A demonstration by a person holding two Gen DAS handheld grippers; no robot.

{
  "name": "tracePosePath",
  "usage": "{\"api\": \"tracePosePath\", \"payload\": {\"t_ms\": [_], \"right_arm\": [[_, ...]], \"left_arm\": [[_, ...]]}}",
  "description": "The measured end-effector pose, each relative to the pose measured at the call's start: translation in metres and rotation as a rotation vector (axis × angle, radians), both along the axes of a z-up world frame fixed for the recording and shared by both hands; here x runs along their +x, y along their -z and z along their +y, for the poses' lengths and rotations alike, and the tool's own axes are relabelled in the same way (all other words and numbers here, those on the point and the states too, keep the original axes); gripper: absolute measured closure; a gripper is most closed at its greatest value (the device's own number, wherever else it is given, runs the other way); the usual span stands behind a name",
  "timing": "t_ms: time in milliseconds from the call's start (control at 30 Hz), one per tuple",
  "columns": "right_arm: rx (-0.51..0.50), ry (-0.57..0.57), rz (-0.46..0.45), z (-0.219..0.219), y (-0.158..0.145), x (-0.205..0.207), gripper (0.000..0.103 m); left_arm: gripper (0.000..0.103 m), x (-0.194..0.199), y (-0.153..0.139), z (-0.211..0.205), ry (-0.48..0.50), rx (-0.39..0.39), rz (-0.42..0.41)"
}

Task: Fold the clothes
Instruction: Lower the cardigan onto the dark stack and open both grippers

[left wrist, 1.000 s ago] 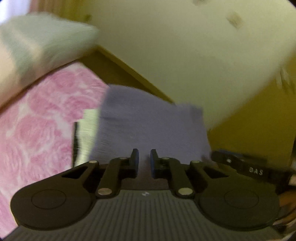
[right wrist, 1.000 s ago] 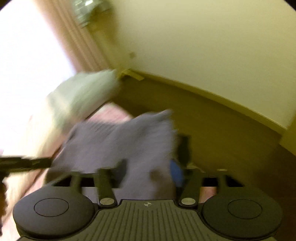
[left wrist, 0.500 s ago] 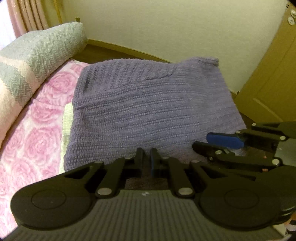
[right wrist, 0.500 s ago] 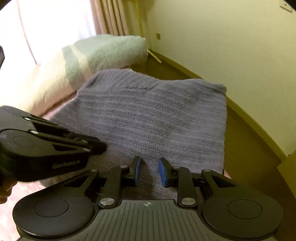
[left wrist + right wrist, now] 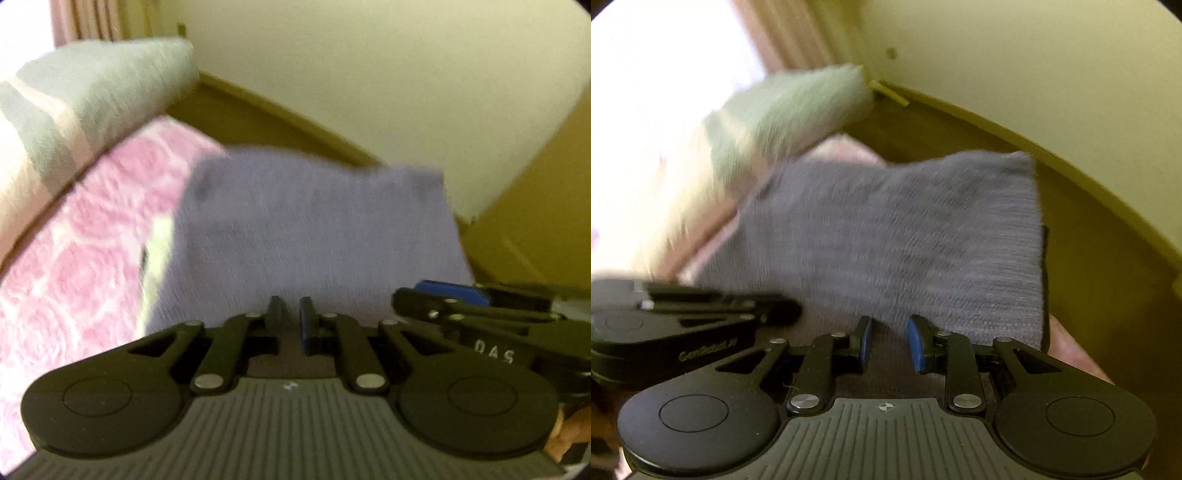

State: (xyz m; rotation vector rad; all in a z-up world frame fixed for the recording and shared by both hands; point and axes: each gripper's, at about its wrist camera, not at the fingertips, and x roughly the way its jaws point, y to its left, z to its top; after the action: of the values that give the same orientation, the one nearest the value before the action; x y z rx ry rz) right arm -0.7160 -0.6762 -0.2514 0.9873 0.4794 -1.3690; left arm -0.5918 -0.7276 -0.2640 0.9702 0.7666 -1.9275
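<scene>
Both claws are angled steeply down at the near edge of the purple knitted sweater (image 5: 317, 229). The left claw (image 5: 290, 312) is clamped on that edge; the right claw (image 5: 888, 338) is pinched on a fold beside it. The sweater is spread over the pink rose-patterned bed (image 5: 85, 236), with a grey striped blanket (image 5: 92, 88) beyond.

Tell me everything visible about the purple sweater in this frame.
The purple sweater is a ribbed, chunky-looking knit, greyish purple, blurred here. It is folded into a rough rectangle, lying on the pink rose-patterned bedcover near the bed's edge. Its near hem sits between the fingers of the left gripper and the right gripper.
</scene>
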Motion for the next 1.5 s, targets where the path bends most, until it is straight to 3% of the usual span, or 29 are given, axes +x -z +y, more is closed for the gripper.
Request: {"api": "tracePosePath", "payload": {"t_ms": [133, 233, 367, 533, 767, 933, 1067, 1267, 1500], "right_arm": [[-0.086, 0.063, 0.043, -0.014, -0.017, -0.008, 0.077], [-0.097, 0.080, 0.066, -0.035, -0.008, -0.013, 0.077], [-0.039, 0.086, 0.065, -0.058, 0.020, -0.016, 0.077], [-0.003, 0.023, 0.138, -0.070, 0.025, -0.010, 0.077], [-0.029, 0.065, -0.040, -0.020, -0.017, -0.035, 0.077], [-0.020, -0.009, -0.017, 0.037, -0.036, -0.008, 0.077], [0.004, -0.035, 0.057, 0.055, -0.020, 0.023, 0.077], [0.051, -0.112, 0.179, 0.050, 0.000, 0.049, 0.077], [0.100, -0.132, 0.136, 0.041, 0.010, 0.040, 0.077]], "left_arm": [[0.094, -0.010, -0.011, -0.025, -0.005, -0.049, 0.009], [0.093, -0.021, 0.008, -0.042, 0.007, -0.061, -0.028], [0.093, -0.025, 0.035, -0.048, 0.022, -0.102, -0.055], [0.093, -0.025, 0.035, -0.046, 0.017, -0.098, -0.066], [0.093, 0.009, -0.002, 0.007, 0.020, -0.072, 0.001], [0.093, 0.031, -0.003, 0.052, 0.007, -0.015, -0.004], [0.093, 0.023, 0.011, 0.070, 0.003, -0.012, -0.074], [0.093, 0.013, 0.023, 0.068, -0.006, 0.004, -0.151], [0.092, 0.015, 0.027, 0.070, -0.007, -0.002, -0.179]]}}
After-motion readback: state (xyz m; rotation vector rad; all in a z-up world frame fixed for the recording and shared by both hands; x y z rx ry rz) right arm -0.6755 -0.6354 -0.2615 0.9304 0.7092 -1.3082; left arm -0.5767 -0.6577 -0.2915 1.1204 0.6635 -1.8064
